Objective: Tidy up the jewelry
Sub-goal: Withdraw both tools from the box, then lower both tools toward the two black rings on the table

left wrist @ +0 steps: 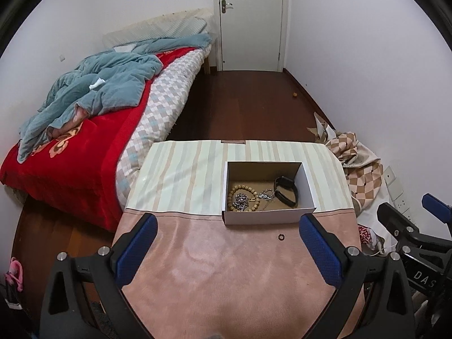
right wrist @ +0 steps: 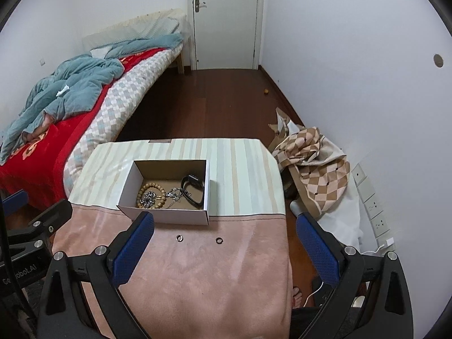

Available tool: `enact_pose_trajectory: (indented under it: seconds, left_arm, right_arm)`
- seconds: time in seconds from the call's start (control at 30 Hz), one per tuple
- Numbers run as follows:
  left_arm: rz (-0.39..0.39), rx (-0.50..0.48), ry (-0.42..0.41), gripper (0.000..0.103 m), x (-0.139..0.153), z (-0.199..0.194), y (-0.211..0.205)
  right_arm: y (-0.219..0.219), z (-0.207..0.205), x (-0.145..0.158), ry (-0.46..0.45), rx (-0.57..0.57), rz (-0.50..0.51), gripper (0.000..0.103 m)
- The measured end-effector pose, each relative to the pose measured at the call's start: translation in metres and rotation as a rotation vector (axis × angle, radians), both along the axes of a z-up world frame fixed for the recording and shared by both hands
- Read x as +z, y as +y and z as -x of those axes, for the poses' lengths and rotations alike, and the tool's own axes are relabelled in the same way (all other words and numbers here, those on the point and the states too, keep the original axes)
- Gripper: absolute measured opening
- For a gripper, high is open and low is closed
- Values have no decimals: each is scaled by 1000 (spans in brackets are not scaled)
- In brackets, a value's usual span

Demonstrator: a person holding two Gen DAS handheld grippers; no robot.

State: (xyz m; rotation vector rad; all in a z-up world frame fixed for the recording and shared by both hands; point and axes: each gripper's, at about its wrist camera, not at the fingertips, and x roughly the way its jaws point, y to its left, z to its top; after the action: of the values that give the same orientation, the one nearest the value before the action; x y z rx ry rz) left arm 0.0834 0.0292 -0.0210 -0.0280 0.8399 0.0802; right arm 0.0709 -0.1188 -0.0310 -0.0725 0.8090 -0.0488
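- Jaws of the left gripper (left wrist: 228, 247) and right gripper (right wrist: 224, 244) stand wide apart, holding nothing.
- Two rings (right wrist: 179, 237) (right wrist: 219, 240) lie on the counter (right wrist: 197, 276), near the box (right wrist: 166, 216) of jewelry.

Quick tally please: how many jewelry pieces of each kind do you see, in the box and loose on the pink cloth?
Rings, loose on the pink cloth: 2 (left ring, right ring)
Wooden bead bracelet in the box: 1
Black band in the box: 1
Silver chain tangle in the box: 1 cluster; separate chains cannot be told apart
Total: 5
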Motion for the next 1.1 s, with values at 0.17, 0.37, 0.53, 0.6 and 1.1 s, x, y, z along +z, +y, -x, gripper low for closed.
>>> enact_pose_trajectory:
  seconds: [0.17,0.37,0.53,0.6,1.1]
  left_arm:
    - [4,5,-10,102,3,4,0]
    - [-1,32,3,102,-13,-4,0]
    - [-39,87,45,102,-58,-25,3]
    - [-58,97,97,102,-86,-38,4]
    - [-65,104,326,102,-186,-74,8]
  right_arm:
    - [1,9,8,-17,3,1,102]
    - [-4,5,0,-1,-2,-25,102]
    - [-25,-22,-49,54,-18,-71,102]
    - [-31,-35,-79,97,-30,-75,101]
    - [-18,-89,-226,262,40,-54,36]
